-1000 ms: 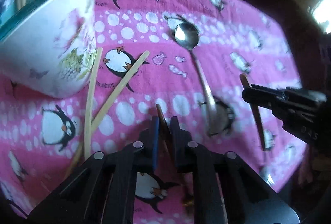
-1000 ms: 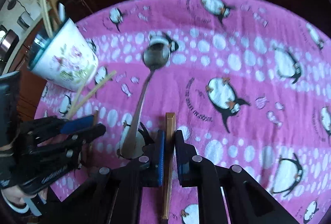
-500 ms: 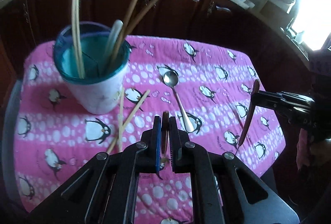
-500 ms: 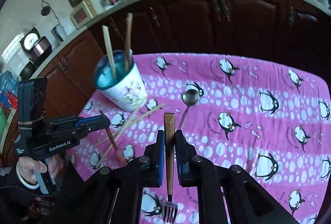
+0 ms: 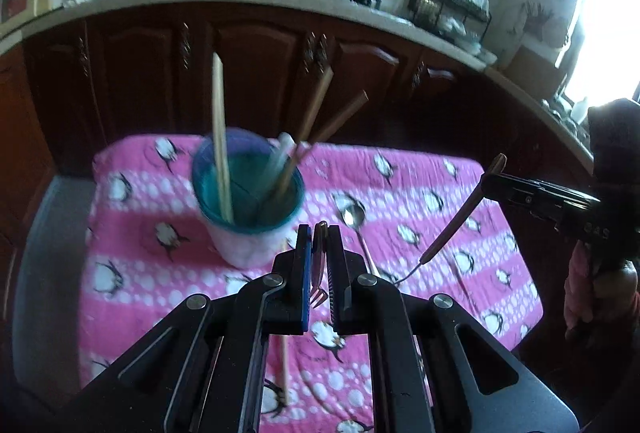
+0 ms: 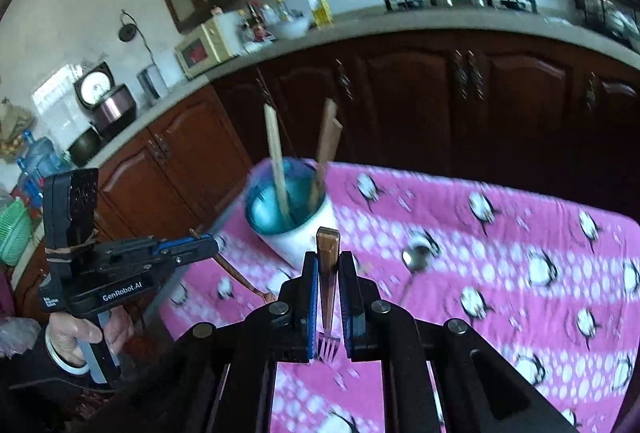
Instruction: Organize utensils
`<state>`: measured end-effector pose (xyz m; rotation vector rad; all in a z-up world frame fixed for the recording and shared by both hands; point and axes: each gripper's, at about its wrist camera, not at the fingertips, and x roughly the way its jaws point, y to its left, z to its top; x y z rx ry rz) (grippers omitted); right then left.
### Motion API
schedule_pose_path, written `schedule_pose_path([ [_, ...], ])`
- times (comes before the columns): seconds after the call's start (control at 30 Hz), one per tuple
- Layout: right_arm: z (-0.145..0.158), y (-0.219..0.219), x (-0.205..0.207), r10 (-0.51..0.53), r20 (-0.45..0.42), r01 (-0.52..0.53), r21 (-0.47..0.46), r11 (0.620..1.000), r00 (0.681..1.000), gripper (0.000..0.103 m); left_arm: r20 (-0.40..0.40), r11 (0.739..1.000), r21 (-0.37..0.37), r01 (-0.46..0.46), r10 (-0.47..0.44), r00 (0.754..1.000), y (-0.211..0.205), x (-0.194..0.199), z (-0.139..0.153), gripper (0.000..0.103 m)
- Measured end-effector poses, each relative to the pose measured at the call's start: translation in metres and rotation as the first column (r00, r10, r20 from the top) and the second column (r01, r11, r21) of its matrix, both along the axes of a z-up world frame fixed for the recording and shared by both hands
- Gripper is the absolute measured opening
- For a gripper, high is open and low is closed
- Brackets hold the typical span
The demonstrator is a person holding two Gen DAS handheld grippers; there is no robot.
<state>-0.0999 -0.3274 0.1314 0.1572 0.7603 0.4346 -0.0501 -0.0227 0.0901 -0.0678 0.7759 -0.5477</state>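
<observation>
My left gripper [image 5: 319, 233] is shut on a brown-handled fork [image 5: 318, 265], held in the air, tines hanging down. My right gripper [image 6: 328, 265] is shut on another brown-handled fork [image 6: 328, 273], tines down; it also shows in the left wrist view [image 5: 456, 221]. A white floral cup with a teal inside [image 5: 248, 209] stands on the pink penguin cloth [image 5: 160, 217] and holds several chopsticks and a white utensil. It shows in the right wrist view too [image 6: 288, 213]. Both grippers are above the cloth, in front of the cup. A metal spoon [image 5: 356, 221] lies right of the cup.
A loose chopstick [image 5: 284, 361] lies on the cloth in front of the cup. Dark wooden cabinets [image 5: 260, 73] and a counter with pots stand behind the table. The left gripper shows in the right wrist view [image 6: 208, 247] at the table's left edge.
Both grippers have risen high off the cloth, each lifting its fork. The views now look down on the cup from above and farther back.
</observation>
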Motion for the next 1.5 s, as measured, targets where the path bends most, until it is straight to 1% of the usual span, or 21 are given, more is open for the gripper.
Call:
schedule_pose_path([
  [0.2, 0.044, 0.022, 0.025, 0.033, 0.076, -0.036, 0.041, 0.999, 0.997, 0.009, 0.067, 0.998, -0.007, -0.061, 0.061, 0.996, 0.024, 0.019, 0.034, 0.006],
  [0.27, 0.057, 0.027, 0.034, 0.027, 0.105, -0.032, 0.04, 0.999, 0.994, 0.009, 0.08, 0.997, -0.008, -0.081, 0.081, 0.994, 0.028, 0.028, 0.039, 0.006],
  [0.37, 0.069, 0.038, 0.05, 0.016, 0.135, -0.022, 0.043, 0.999, 0.991, 0.009, 0.085, 0.995, 0.002, -0.102, 0.102, 0.991, 0.03, 0.046, 0.039, 0.006],
  [0.5, 0.073, 0.054, 0.072, -0.011, 0.162, 0.007, 0.024, 1.0, 0.987, 0.009, 0.076, 0.992, 0.032, -0.121, 0.119, 0.99, 0.027, 0.067, 0.031, 0.006],
  [0.6, 0.064, 0.065, 0.087, -0.025, 0.165, 0.024, 0.006, 1.0, 0.986, 0.009, 0.061, 0.99, 0.058, -0.128, 0.124, 0.99, 0.024, 0.08, 0.02, 0.006],
  [0.7, 0.048, 0.069, 0.103, -0.03, 0.131, 0.028, 0.021, 0.999, 0.991, 0.009, 0.055, 0.987, 0.088, -0.136, 0.131, 0.99, 0.02, 0.089, 0.009, 0.006],
  [0.8, 0.03, 0.072, 0.114, -0.041, 0.101, 0.039, 0.021, 0.999, 0.994, 0.009, 0.039, 0.984, 0.102, -0.145, 0.142, 0.989, 0.018, 0.097, -0.003, 0.006],
  [1.0, 0.004, 0.07, 0.126, -0.033, 0.044, 0.031, 0.027, 0.999, 0.999, 0.009, 0.014, 0.979, 0.129, -0.159, 0.158, 0.987, 0.012, 0.103, -0.022, 0.006],
  [1.27, -0.033, 0.059, 0.138, -0.052, -0.057, 0.056, 0.073, 0.996, 0.997, 0.009, -0.012, 0.973, 0.161, -0.166, 0.17, 0.985, 0.003, 0.109, -0.044, 0.006],
  [1.33, -0.039, 0.059, 0.139, -0.056, -0.071, 0.061, 0.07, 0.996, 0.996, 0.009, -0.02, 0.972, 0.165, -0.168, 0.174, 0.985, 0.002, 0.111, -0.048, 0.006],
  [1.43, -0.041, 0.056, 0.141, -0.06, -0.078, 0.066, 0.072, 0.995, 0.995, 0.009, -0.035, 0.971, 0.168, -0.172, 0.18, 0.983, 0.002, 0.114, -0.054, 0.006],
  [1.5, -0.04, 0.056, 0.141, -0.053, -0.079, 0.058, 0.058, 0.997, 0.995, 0.009, -0.043, 0.97, 0.169, -0.174, 0.184, 0.982, 0.002, 0.115, -0.057, 0.006],
])
